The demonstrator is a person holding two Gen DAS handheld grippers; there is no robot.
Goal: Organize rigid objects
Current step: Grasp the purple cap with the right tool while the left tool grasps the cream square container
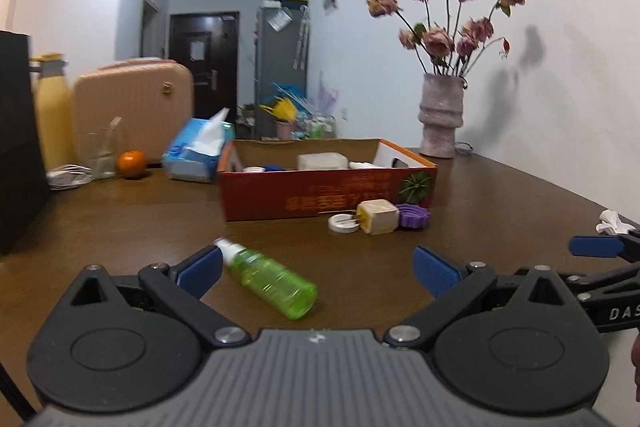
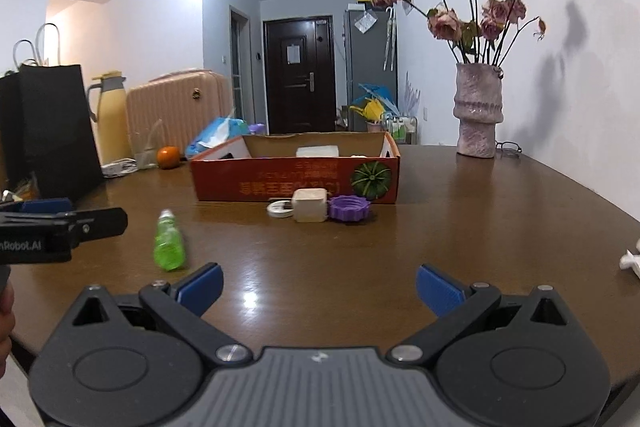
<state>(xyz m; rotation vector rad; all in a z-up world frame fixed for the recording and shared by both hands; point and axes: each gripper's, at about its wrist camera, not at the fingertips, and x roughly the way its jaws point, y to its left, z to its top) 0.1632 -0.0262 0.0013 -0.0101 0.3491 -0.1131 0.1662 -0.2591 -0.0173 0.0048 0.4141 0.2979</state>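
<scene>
A green spray bottle (image 1: 271,283) lies on its side on the brown table, just in front of my open left gripper (image 1: 318,273) and close to its left finger. In the right wrist view the same bottle (image 2: 169,247) lies left of my open right gripper (image 2: 319,291), which holds nothing. A cream charger plug (image 1: 378,217), a purple ridged lid (image 1: 414,215) and a white round cap (image 1: 342,224) sit against the front of the red cardboard box (image 1: 320,193). The box (image 2: 296,179) holds a white block and other small items.
A vase of dried roses (image 2: 478,111) stands at the back right, with glasses (image 2: 509,148) beside it. A tissue pack (image 1: 198,151), orange (image 1: 131,164), glass, yellow flask, pink case (image 1: 132,107) and black bag (image 2: 52,131) crowd the left. Crumpled tissue (image 1: 612,221) lies right.
</scene>
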